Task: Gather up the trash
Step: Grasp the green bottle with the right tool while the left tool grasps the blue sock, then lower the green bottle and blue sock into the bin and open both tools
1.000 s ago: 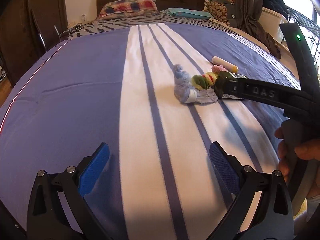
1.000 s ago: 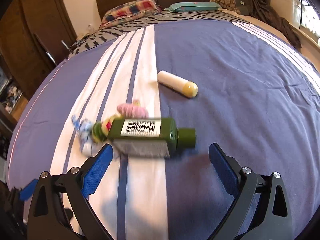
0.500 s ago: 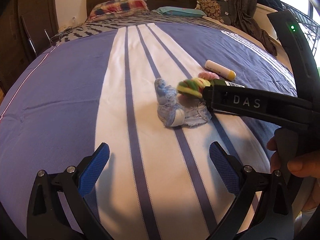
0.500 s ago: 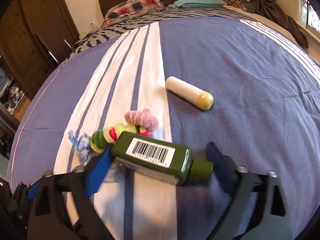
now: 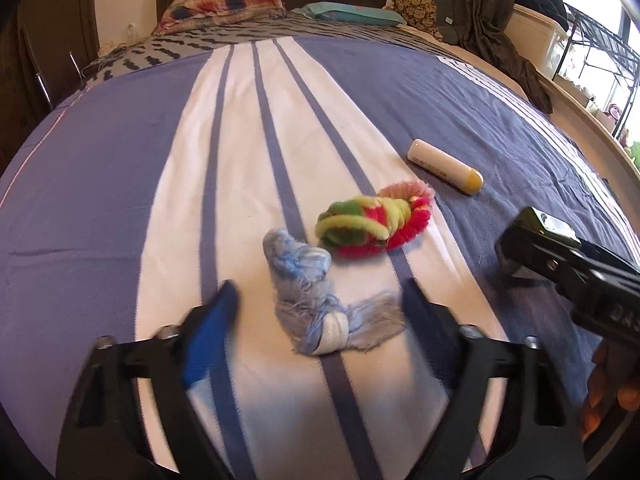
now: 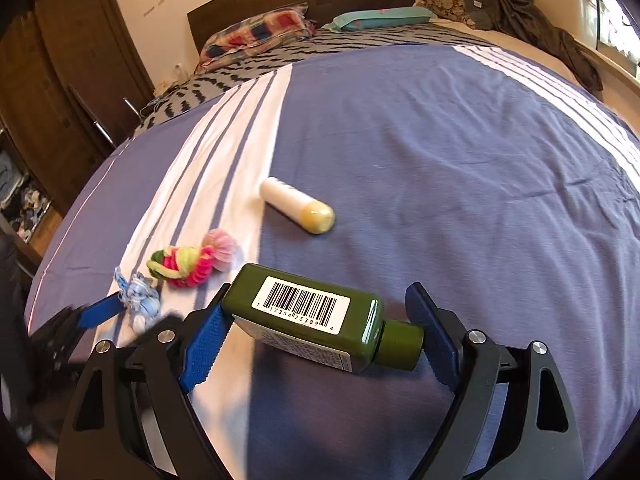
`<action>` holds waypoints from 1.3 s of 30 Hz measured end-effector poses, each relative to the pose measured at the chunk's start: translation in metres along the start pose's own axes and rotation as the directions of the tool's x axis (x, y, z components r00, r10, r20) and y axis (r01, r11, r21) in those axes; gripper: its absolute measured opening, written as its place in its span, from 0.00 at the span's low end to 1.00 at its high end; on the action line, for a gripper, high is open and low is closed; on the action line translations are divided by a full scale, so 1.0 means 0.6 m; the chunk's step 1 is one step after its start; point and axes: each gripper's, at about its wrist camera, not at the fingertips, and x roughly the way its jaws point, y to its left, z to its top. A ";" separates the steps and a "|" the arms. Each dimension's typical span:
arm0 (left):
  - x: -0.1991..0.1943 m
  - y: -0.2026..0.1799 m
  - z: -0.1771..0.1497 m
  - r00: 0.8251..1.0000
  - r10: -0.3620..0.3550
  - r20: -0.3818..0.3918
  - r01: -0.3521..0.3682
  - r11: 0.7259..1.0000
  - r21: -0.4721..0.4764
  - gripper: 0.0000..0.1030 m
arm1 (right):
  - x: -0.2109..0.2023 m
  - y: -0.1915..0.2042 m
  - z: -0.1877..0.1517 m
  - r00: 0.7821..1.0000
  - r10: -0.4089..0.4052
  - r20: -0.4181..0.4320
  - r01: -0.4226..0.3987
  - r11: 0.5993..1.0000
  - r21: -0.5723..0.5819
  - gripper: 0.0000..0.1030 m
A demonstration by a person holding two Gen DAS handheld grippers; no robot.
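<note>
On striped bedspread point(image 5: 120, 200), right gripper point(image 6: 320, 338) fingers clamping glossy green bottle point(image 6: 320, 320), left gripper point(image 5: 320, 320) fingers wide around frayed blue rag point(image 5: 312, 292).

The left tool point(image 5: 316, 316) is low over the bed, jaws spread wide and blurred. The right tool point(image 6: 316, 330) has its blue pads point(image 6: 204, 350) pressed against both ends of a green bottle point(image 6: 320, 320).

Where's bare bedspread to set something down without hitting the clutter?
Free: the blue field right of the white tube, and the blue left of the white stripes. Crowded: the stripe band, where blue rag, pipe-cleaner bundle and green bottle cluster between both grippers.
</note>
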 end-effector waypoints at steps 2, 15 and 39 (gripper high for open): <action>-0.005 -0.004 -0.001 1.000 0.001 0.003 -0.001 1.000 0.006 0.45 | -0.007 -0.012 -0.006 1.000 0.003 0.000 -0.003 1.000 0.009 0.83; -0.098 -0.027 -0.098 1.000 -0.021 -0.003 0.021 1.000 0.009 0.24 | -0.109 -0.003 -0.074 0.999 0.038 0.032 -0.036 0.998 -0.052 0.83; -0.348 -0.111 -0.404 0.994 -0.061 0.090 0.062 0.998 -0.008 0.24 | -0.351 0.019 -0.345 0.993 -0.030 0.114 0.051 0.982 -0.184 0.83</action>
